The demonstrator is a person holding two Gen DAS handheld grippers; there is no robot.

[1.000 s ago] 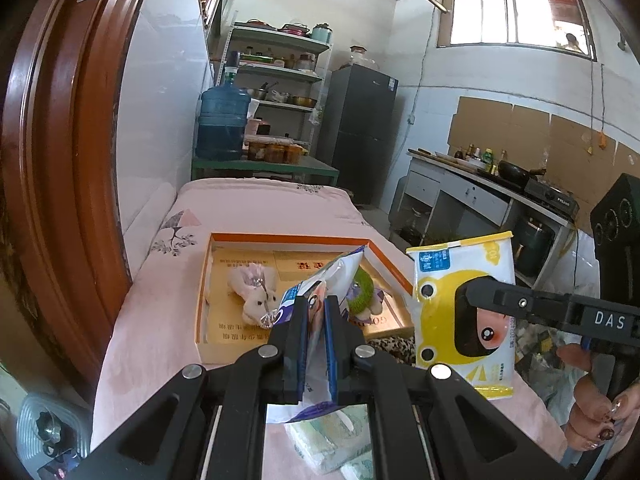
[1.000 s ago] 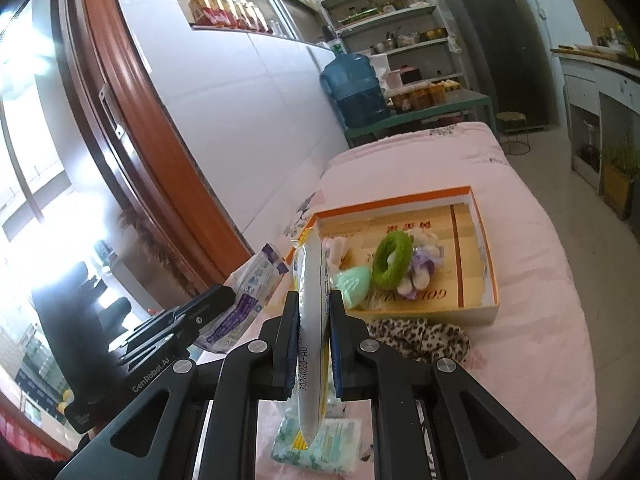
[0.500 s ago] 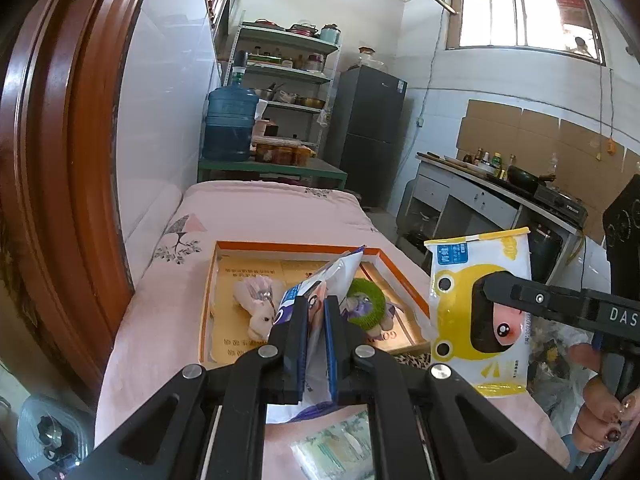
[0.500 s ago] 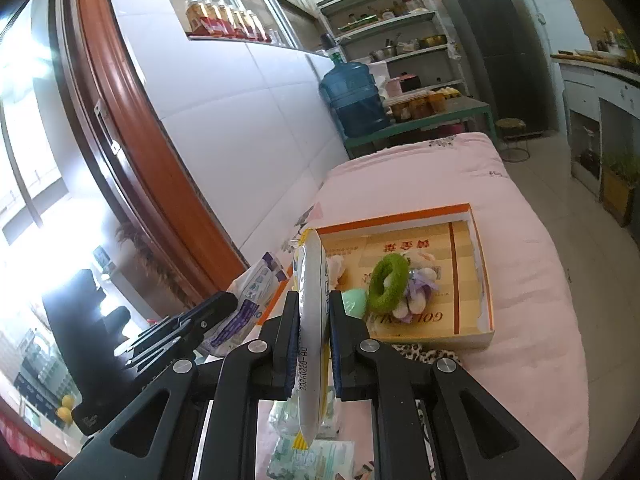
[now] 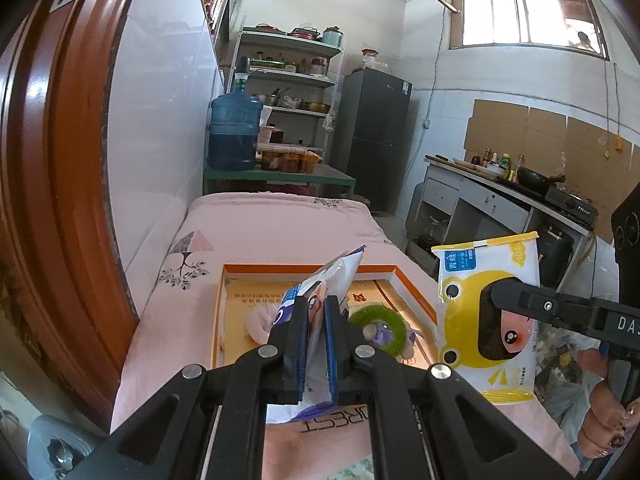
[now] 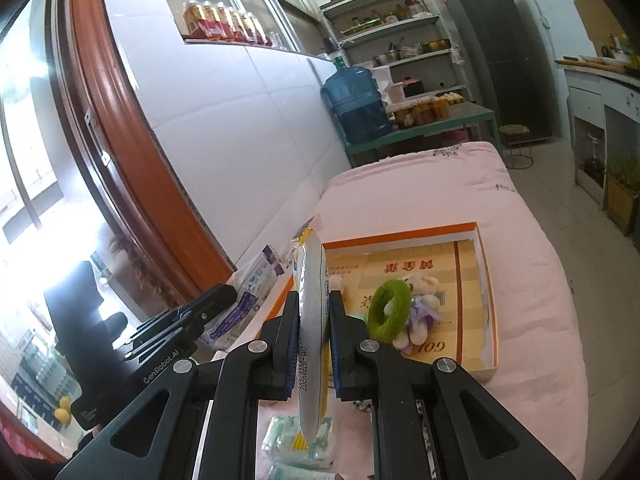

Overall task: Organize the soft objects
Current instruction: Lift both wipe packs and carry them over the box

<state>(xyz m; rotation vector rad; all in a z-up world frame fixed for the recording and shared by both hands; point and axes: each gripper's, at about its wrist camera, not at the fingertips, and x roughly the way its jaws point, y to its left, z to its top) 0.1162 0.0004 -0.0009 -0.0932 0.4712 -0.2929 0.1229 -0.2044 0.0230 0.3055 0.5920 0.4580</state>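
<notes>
I've got both sets of fingers clenched, the left gripper [image 5: 316,320] on a blue-white pack [image 5: 320,280], the right gripper [image 6: 314,320] on the yellow frog pack [image 6: 310,280], both aloft; next I'd judge: carry them to the orange-rimmed box [image 6: 486,280] at twelve o'clock and release.

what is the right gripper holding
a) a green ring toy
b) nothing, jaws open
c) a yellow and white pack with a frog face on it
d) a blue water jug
c: the right gripper is clamped on the yellow and white frog pack, seen edge on between its jaws in the right wrist view, while the green ring lies in the orange box.
</notes>
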